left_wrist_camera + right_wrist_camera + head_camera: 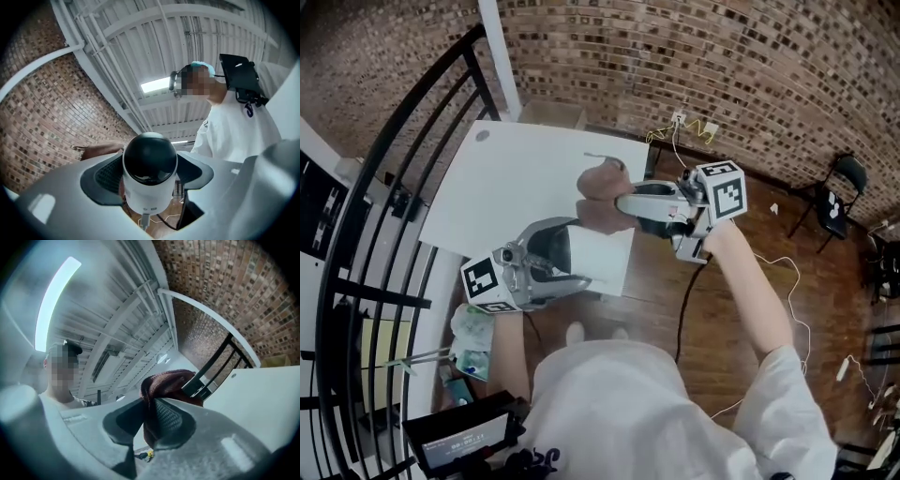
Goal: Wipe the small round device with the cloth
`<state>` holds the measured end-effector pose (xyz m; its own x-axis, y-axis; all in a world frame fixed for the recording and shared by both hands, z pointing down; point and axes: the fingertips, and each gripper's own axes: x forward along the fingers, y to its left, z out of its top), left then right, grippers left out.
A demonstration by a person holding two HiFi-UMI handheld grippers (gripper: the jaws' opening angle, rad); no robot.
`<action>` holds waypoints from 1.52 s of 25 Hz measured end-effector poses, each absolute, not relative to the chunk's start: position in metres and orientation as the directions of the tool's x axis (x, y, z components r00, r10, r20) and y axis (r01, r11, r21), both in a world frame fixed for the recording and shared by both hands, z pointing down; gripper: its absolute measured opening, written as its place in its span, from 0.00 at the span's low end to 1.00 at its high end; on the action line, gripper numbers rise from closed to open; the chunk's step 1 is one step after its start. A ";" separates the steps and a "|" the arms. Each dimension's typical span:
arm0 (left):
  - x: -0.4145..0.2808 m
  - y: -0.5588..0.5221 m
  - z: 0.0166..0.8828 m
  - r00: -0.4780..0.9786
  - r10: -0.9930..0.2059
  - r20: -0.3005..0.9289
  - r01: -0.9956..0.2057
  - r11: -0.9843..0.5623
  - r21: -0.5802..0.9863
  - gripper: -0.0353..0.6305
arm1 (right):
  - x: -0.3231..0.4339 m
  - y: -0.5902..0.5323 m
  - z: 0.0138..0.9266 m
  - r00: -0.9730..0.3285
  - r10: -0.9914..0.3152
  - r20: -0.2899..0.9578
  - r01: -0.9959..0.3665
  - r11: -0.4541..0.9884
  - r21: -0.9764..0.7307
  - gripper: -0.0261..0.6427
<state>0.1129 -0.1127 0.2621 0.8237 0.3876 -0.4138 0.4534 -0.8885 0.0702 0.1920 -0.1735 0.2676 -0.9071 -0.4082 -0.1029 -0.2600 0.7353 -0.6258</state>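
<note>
The small round device (150, 173) has a white body and a glossy black dome. My left gripper (150, 180) is shut on it, a dark pad against each side of the body. In the head view the device (548, 246) is held above the white table's near edge by the left gripper (551, 253). A maroon cloth (164, 383) is pinched between the jaws of my right gripper (147, 420). Seen from the head, the cloth (600, 187) hangs bunched from the right gripper (623, 202), just above and to the right of the device.
The white table (516, 178) stands against a black metal railing (384, 234) on the left. A thin cable (600, 156) lies on the table's far side. More cables (783, 272) run over the wooden floor. A folding chair (844, 187) stands far right. A bag (473, 347) lies lower left.
</note>
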 end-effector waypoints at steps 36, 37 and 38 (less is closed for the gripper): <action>0.109 -0.078 0.248 0.737 0.485 -0.471 0.573 -0.817 0.055 0.62 | 0.165 -0.144 0.281 -0.948 -0.250 -0.195 -0.048 0.720 -0.692 0.09; 0.110 -0.077 0.249 0.738 0.485 -0.469 0.572 -0.818 0.055 0.62 | 0.158 -0.140 0.284 -0.954 -0.227 -0.197 -0.026 0.714 -0.700 0.09; 0.111 -0.078 0.249 0.743 0.478 -0.469 0.566 -0.823 0.057 0.62 | 0.154 -0.138 0.285 -0.955 -0.214 -0.206 -0.006 0.708 -0.707 0.09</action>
